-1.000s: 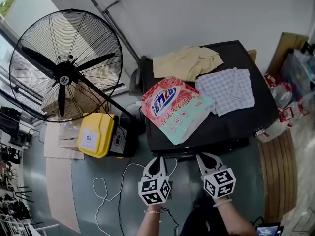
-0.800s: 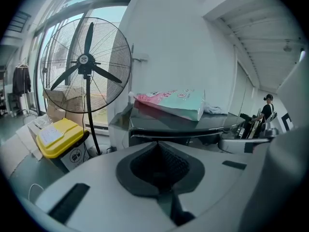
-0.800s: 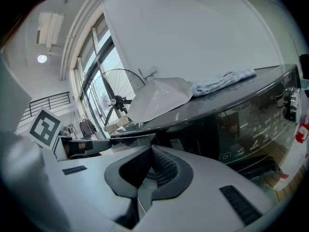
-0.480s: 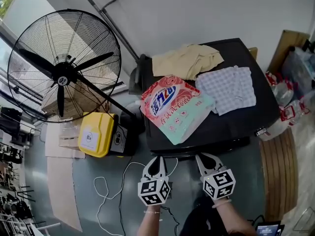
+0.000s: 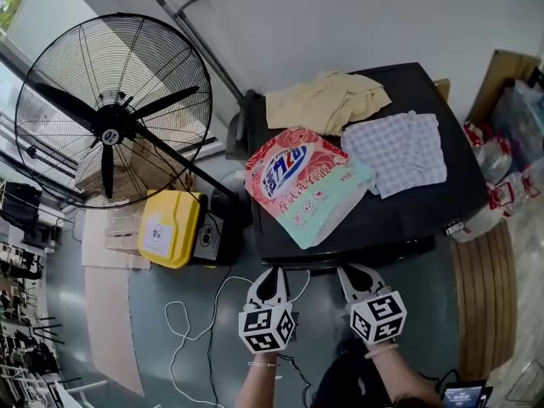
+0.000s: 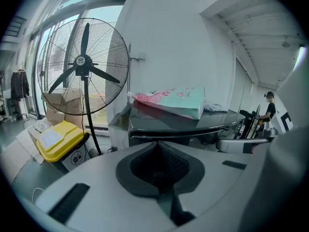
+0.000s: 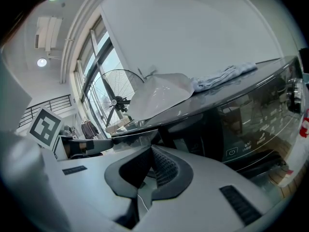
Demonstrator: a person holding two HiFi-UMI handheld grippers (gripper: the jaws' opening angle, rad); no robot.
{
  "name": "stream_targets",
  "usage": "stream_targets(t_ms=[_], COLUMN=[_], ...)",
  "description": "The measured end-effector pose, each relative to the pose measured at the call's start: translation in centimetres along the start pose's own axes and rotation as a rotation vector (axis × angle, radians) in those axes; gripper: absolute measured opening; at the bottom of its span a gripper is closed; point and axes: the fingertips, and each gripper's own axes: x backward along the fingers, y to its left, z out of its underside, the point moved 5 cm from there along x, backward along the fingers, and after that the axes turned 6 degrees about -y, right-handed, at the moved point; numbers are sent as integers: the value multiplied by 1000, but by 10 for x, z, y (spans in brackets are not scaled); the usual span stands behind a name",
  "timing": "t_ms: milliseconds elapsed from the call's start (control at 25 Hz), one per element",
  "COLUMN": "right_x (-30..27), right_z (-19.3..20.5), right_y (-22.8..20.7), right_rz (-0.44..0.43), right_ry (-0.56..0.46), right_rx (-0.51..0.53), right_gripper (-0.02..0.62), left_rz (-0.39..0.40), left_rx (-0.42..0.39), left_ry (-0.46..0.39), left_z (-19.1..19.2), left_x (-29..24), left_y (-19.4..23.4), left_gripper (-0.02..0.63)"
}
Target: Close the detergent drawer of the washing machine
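The black washing machine [image 5: 408, 215] stands in front of me, with its glossy front [image 7: 251, 115] showing in the right gripper view. A dark drawer panel [image 7: 133, 129] juts out from the upper front, just beyond the right jaws; the same ledge [image 6: 169, 133] shows in the left gripper view. My left gripper [image 5: 272, 273] and right gripper [image 5: 348, 270] hover side by side just short of the machine's front edge. Both are shut with nothing between the jaws, and neither touches the machine.
On the machine's lid lie a pink and teal detergent bag [image 5: 302, 185], a beige cloth [image 5: 327, 100] and a checked cloth [image 5: 399, 151]. A large standing fan [image 5: 115, 113] and a yellow box [image 5: 166, 228] stand to the left. A white cable [image 5: 204, 321] lies on the floor.
The head view has shifted slightly. Both grippers stay where they were, still shut.
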Motion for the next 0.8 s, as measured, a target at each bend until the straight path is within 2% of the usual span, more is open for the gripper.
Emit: stream_targets(t_ms=[800], right_x=[-7], right_z=[4], right_y=[0], right_rz=[6], right_ry=[6], right_rx=[-40], right_gripper=[25], left_rz=[24], left_rx=[-7], left_ry=[0], left_z=[0], left_x=[-4], left_y=[2], left_gripper=[18])
